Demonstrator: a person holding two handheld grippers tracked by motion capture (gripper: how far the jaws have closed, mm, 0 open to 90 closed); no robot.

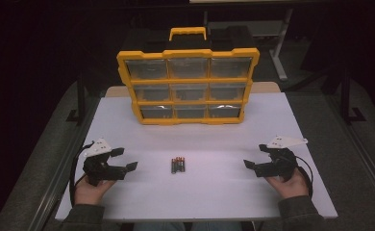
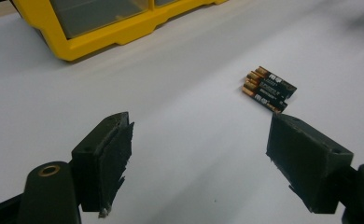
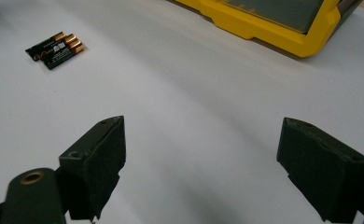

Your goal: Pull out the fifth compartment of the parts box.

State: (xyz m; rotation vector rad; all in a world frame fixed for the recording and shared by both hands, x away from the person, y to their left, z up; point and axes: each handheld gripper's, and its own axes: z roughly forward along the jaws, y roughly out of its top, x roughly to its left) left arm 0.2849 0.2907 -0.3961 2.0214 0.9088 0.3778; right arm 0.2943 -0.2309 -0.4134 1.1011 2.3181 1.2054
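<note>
Item: small batteries [image 1: 178,165], several lying side by side, touching, at the middle of the white worktop [image 1: 214,139], between the two grippers and well in front of the yellow drawer organiser [image 1: 189,86]. Likely handling: rigid, smooth-cased, light, round, so prone to rolling and slipping. Best hold: across the body of an outer cell, fingers closing on its long sides, not the capped ends. Left gripper [image 1: 127,161] is resting released, holding nothing; right gripper [image 1: 251,163] is likewise standing wide and bare.
</note>
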